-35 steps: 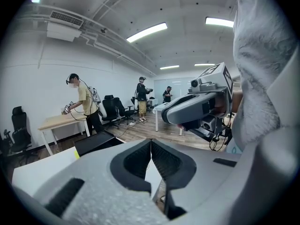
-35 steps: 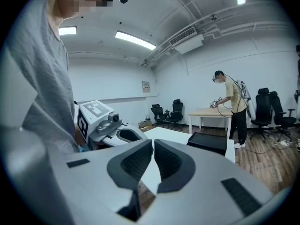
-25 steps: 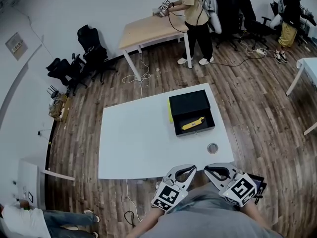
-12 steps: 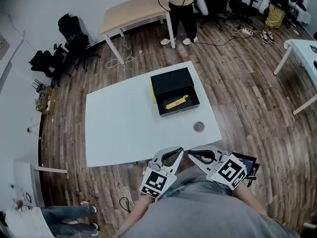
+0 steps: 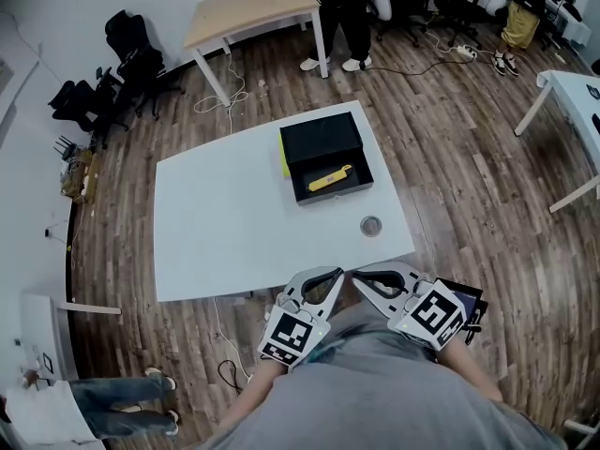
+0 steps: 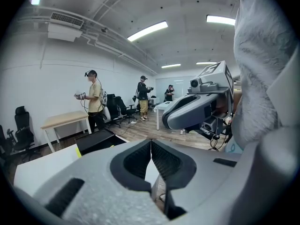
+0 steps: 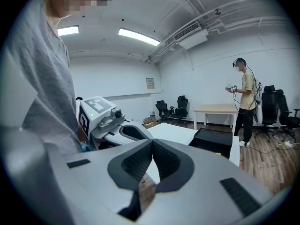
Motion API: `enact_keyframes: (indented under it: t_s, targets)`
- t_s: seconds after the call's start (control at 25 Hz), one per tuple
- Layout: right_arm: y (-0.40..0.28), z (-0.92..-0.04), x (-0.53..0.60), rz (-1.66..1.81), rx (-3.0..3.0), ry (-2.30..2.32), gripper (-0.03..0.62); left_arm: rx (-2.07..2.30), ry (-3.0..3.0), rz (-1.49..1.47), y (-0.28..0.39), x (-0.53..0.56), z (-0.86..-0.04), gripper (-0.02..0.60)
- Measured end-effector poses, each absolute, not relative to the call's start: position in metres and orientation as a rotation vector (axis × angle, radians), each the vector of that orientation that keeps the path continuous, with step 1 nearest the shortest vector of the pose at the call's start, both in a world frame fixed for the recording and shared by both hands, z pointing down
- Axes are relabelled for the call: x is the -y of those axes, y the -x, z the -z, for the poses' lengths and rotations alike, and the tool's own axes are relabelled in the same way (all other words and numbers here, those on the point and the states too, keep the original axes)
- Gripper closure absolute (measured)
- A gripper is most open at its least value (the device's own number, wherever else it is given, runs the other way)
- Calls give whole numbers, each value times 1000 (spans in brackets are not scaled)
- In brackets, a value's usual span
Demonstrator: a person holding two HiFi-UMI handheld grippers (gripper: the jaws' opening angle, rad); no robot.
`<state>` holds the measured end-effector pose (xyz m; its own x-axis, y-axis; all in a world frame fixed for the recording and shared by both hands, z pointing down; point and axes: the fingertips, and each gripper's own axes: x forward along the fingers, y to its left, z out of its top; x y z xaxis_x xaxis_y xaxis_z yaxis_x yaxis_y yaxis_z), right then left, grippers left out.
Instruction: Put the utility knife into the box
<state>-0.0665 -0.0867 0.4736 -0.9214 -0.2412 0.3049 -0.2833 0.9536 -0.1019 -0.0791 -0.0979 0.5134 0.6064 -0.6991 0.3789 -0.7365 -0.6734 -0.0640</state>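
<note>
The yellow utility knife [image 5: 330, 178] lies inside the open black box [image 5: 323, 139] at the far right of the white table [image 5: 234, 232]. Both grippers are held close to the person's chest, off the table's near edge and far from the box. My left gripper [image 5: 335, 274] is shut with nothing between its pads, as the left gripper view [image 6: 151, 140] shows. Beside it my right gripper [image 5: 355, 277] is also shut and empty, its pads meeting in the right gripper view [image 7: 153, 142]. The box [image 7: 213, 142] shows ahead of the right gripper.
A small round grey object [image 5: 371, 225] sits on the table near its right front corner. A wooden table [image 5: 248, 7], office chairs [image 5: 122, 73] and standing people [image 5: 342, 7] are further back on the wood floor. Another white table [image 5: 572, 97] stands at the right.
The head view has tilted, so the table and box sit further left and higher in the picture. Both grippers have stayed shut near the chest.
</note>
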Motion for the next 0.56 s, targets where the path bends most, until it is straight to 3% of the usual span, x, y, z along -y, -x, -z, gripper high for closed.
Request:
enact_keyframes:
  t_s: [0.56]
  targets:
    - [68, -482, 96, -229, 2786, -402, 563, 1216, -2715, -563, 84, 106, -517, 563]
